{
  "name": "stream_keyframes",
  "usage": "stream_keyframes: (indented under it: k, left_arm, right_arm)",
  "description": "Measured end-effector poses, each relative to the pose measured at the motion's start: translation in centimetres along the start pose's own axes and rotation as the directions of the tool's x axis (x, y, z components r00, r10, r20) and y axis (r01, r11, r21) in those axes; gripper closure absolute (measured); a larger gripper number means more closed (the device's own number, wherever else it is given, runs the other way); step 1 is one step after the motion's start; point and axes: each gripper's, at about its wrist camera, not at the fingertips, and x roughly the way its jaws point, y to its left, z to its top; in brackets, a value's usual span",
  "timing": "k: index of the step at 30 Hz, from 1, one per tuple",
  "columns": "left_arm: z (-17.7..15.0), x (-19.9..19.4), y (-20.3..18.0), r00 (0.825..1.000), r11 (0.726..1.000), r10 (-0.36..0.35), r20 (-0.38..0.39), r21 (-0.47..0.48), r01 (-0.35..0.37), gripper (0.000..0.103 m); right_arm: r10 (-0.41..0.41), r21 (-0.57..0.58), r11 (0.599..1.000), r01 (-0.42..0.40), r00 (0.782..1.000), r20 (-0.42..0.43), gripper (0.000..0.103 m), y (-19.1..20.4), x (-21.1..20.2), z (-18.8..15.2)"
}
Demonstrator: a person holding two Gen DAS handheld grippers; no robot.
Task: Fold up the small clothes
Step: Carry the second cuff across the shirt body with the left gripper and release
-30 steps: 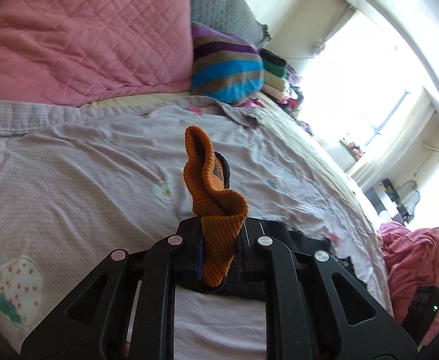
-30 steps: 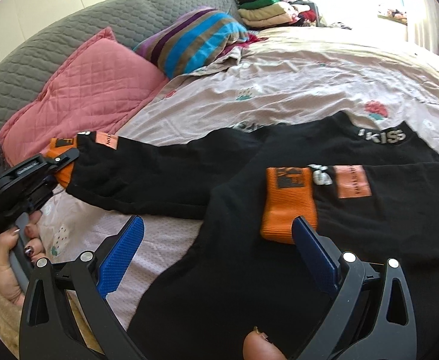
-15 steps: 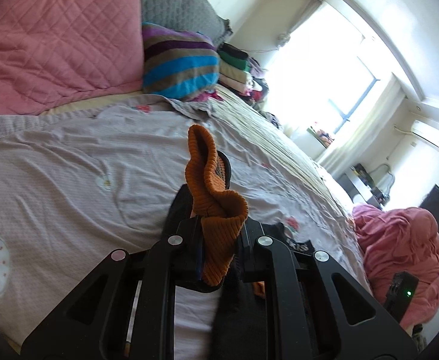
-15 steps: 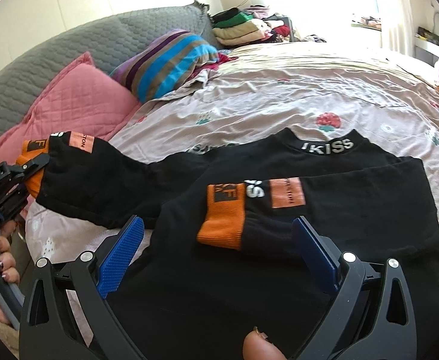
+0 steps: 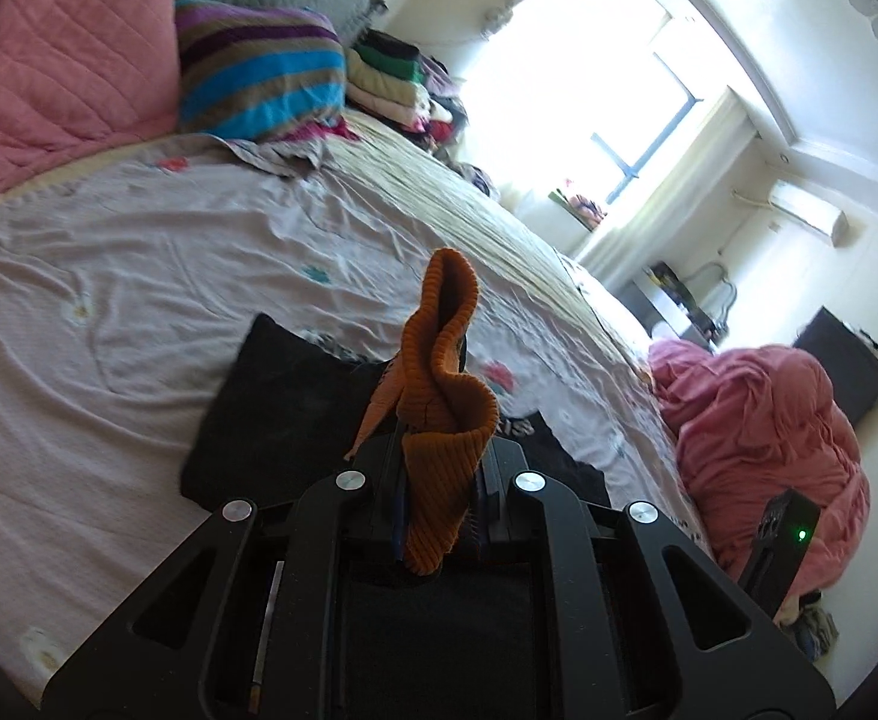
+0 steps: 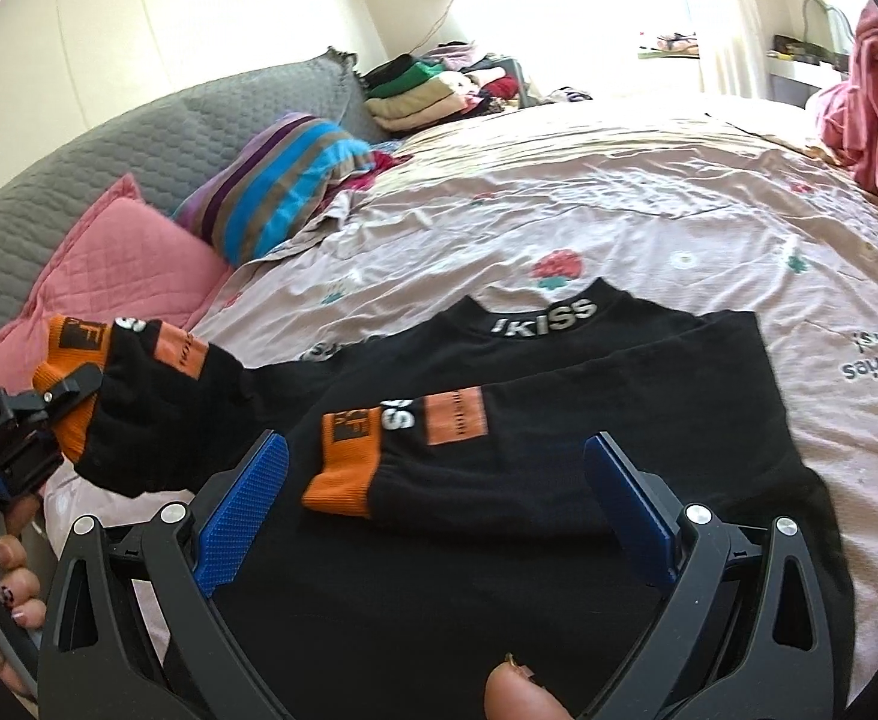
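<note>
Step in hand: the sleeve fold on the black long-sleeved knit top with orange ribbed cuffs (image 6: 559, 498). One sleeve already lies folded across the chest, its orange ribbed cuff (image 6: 345, 468) resting on the body; the other sleeve is lifted off the bed, so the fold looks about halfway done.
Left gripper (image 5: 439, 498): fingers closed tight on the second orange cuff (image 5: 445, 396), which bunches and stands up between them; in the right wrist view the same cuff (image 6: 72, 372) hangs at the far left, clear of the sheet.
Right gripper (image 6: 432, 516): blue-padded fingers (image 6: 240, 504) spread wide, holding nothing, poised over the folded sleeve.
Next move, as I judge it: carry the held cuff across the chest and lay it alongside the first sleeve, keeping the sleeve flat and untwisted; the free gripper could steady the body.
Where the top lies: spread flat on the pinkish flower-printed bed sheet (image 6: 619, 210), collar with white lettering (image 6: 550, 315) pointing away.
Look of the top: soft, limp knit, orange patches near each cuff.
</note>
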Motion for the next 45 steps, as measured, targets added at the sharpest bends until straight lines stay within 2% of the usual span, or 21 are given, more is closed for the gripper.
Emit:
stream_keyframes:
  k: [12,22,27,30,31,33,36,38,40,42,45]
  left_arm:
    - [-2.5,4.1,-3.6,0.992,0.998,-0.028,-0.124,0.057,0.036,0.095]
    - [-6.1,8.1,-5.5,0.970,0.993,-0.018,-0.241,0.107,0.045,0.095]
    - [-7.6,9.7,-5.4,0.954,0.992,-0.023,-0.299,0.108,0.058,0.093]
    - [-8.3,10.3,-5.3,0.940,0.992,-0.033,-0.338,0.105,0.073,0.085]
    - [-8.5,10.4,-5.3,0.937,0.992,-0.037,-0.348,0.104,0.078,0.074]
    - [-8.8,10.6,-5.5,0.931,0.991,-0.036,-0.363,0.107,0.080,0.060]
    - [-9.0,10.4,-5.6,0.927,0.990,-0.038,-0.372,0.115,0.087,0.055]
    - [-8.6,9.8,-5.4,0.933,0.990,-0.044,-0.358,0.110,0.089,0.050]
    - [-8.0,9.0,-5.1,0.947,0.989,-0.005,-0.322,0.135,0.051,0.040]
    - [-7.2,8.1,-4.7,0.959,0.987,0.062,-0.276,0.161,-0.017,0.031]
    - [-6.3,7.1,-3.8,0.964,0.979,0.135,-0.229,0.182,-0.094,0.018]
  right_arm:
    - [-0.099,0.046,0.994,0.099,0.995,0.008,0.005,-5.2,-1.9,-1.1]
    - [-0.126,0.094,0.987,0.126,0.992,-0.014,0.005,-8.1,-2.0,-1.7]
    - [-0.134,0.124,0.983,0.135,0.991,-0.022,0.005,-9.0,-1.9,-1.8]
    - [-0.132,0.147,0.980,0.135,0.991,-0.035,0.005,-9.6,-1.7,-1.9]
    - [-0.130,0.151,0.979,0.135,0.991,-0.038,0.005,-9.7,-1.6,-2.0]
    - [-0.117,0.159,0.979,0.124,0.992,-0.052,0.005,-9.8,-1.4,-2.2]
    - [-0.082,0.169,0.981,0.095,0.993,-0.085,0.005,-9.5,-0.6,-2.8]
    - [-0.060,0.161,0.984,0.078,0.992,-0.111,0.005,-8.9,0.0,-3.3]
    - [-0.033,0.145,0.988,0.052,0.990,-0.135,0.005,-7.9,0.5,-3.9]
    - [0.017,0.113,0.994,0.003,0.985,-0.174,0.005,-6.4,1.4,-4.7]
    - [0.118,0.111,0.990,-0.091,0.959,-0.259,0.005,-4.5,3.1,-5.8]
